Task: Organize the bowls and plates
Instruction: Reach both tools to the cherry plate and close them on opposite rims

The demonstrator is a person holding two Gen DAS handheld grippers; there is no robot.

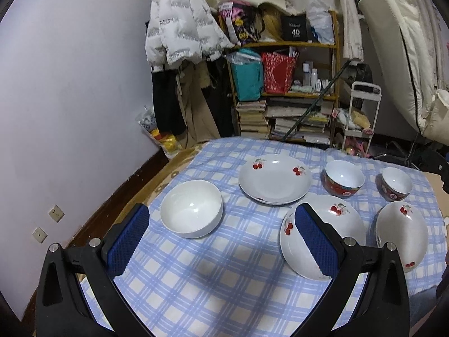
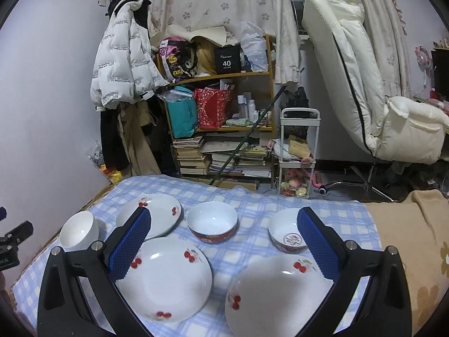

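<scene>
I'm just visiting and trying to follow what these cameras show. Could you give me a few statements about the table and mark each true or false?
1. Three cherry-pattern plates lie on the checked cloth. True: the far plate, the near-left plate and the near-right plate.
2. The plates are stacked in one pile. False: each lies separately.
3. The plain white bowl sits at the left end. True.
4. The two red-rimmed bowls are nested. False: one red-rimmed bowl and the other stand apart.
5. The right gripper holds a plate. False: its fingers are open and empty, as are the left gripper's.
</scene>
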